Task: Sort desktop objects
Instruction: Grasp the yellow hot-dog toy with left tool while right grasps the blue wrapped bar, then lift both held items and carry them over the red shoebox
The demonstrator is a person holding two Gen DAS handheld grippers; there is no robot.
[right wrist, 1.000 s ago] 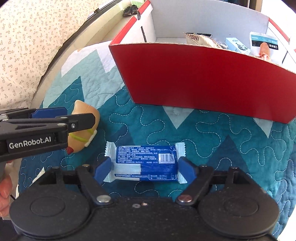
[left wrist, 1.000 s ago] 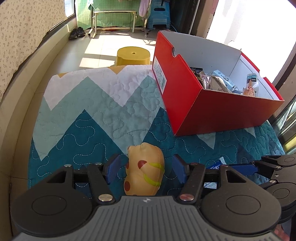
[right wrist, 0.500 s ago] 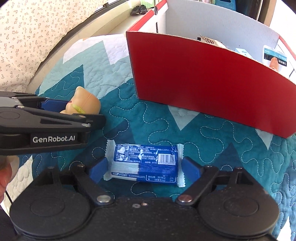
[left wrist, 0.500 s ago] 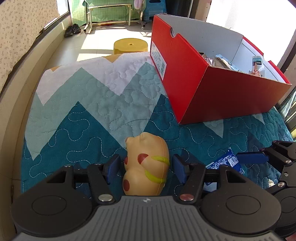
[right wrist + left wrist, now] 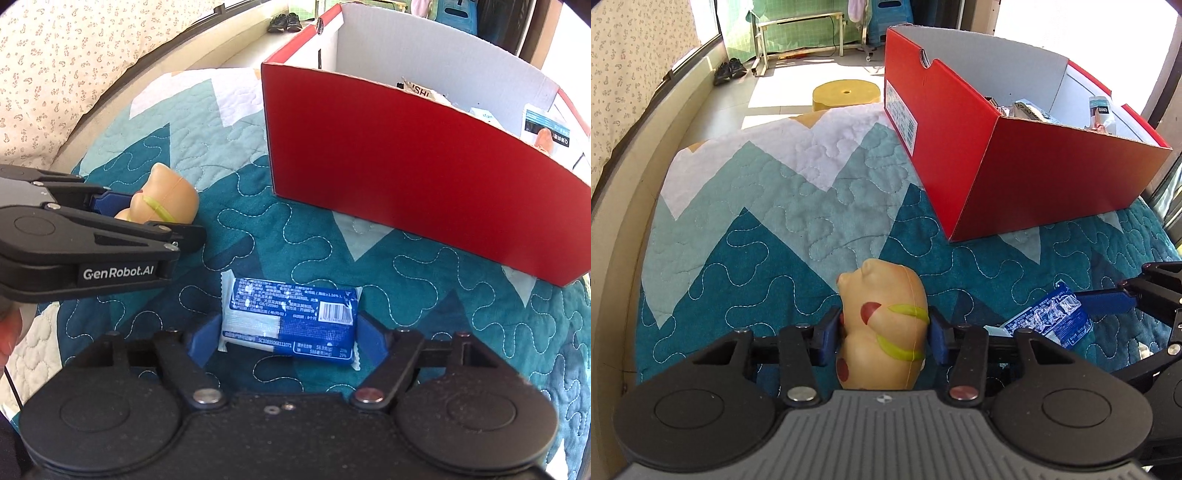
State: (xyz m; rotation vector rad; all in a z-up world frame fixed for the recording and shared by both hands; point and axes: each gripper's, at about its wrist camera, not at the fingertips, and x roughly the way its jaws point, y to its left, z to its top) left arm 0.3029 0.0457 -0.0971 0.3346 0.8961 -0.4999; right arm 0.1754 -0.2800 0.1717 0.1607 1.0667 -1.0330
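Two grippers work over a quilted teal, pale-green and white zigzag quilt (image 5: 783, 206) that covers the whole surface beneath them. Ahead of both sets of jaws and off to the right of the left gripper stands an open red cardboard box (image 5: 1015, 173) with a white inside, already holding several snack packets (image 5: 1027, 109) at its far end.

Next in size, a tan squishy toy (image 5: 882, 332) with red spots and yellow stripes sits between the left gripper's (image 5: 882, 334) blue pads (image 5: 829, 332); the jaws are drawn in until both pads press its sides, so it is gripped. Whether it is clear of the quilt cannot be told.

Smallest is a blue snack packet (image 5: 291, 317), lying flat on the quilt, barcode up, between the right gripper's (image 5: 290, 334) jaws. Those jaws are spread about as wide as the packet is long, pads at or just beside its crimped ends; whether they actually press it cannot be told.
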